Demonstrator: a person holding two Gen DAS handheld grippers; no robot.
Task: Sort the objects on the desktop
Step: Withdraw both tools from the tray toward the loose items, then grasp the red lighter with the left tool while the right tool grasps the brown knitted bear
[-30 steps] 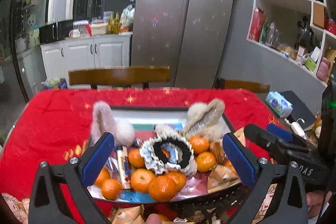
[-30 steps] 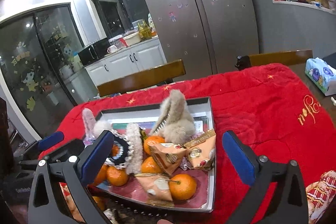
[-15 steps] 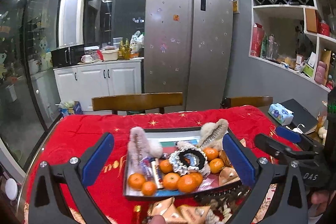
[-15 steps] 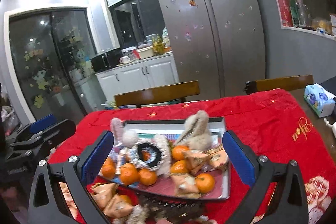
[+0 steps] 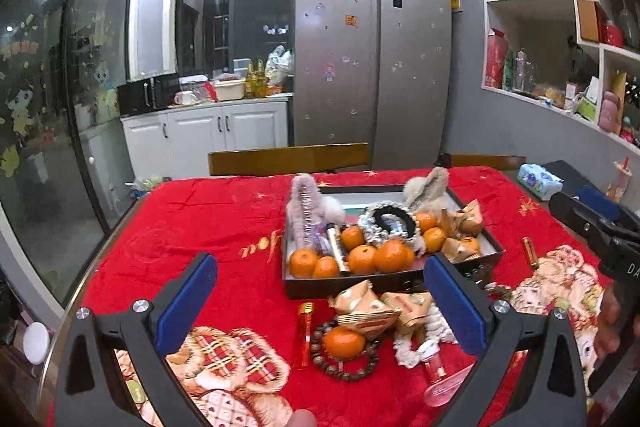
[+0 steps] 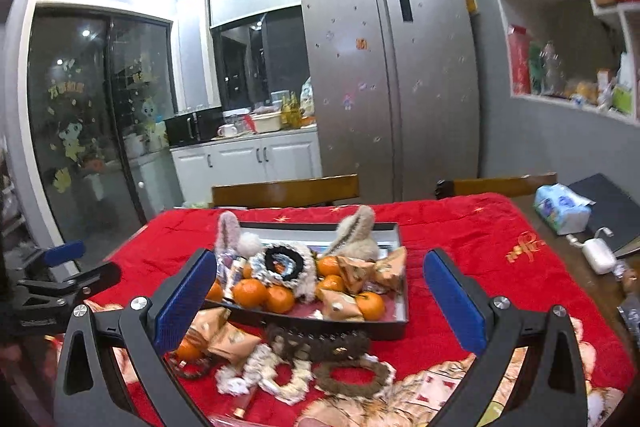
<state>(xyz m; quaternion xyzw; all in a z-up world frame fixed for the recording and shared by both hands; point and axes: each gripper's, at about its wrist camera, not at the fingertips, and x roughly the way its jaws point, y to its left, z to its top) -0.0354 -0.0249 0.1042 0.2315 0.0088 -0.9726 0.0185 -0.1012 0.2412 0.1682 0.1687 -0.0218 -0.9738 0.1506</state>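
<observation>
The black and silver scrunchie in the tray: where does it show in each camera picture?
Left wrist view: the scrunchie lies right of centre, among the oranges.
Right wrist view: the scrunchie lies left of centre, low.
Shared landmark: the tray on the red cloth.

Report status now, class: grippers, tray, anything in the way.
Left gripper open, empty; right gripper open, empty. Tray heaped, untouched. Loose tangerine, bead bracelet between gripper and tray.

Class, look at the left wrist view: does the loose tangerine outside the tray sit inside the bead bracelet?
Yes, the tangerine rests within the bead bracelet loop.
</observation>
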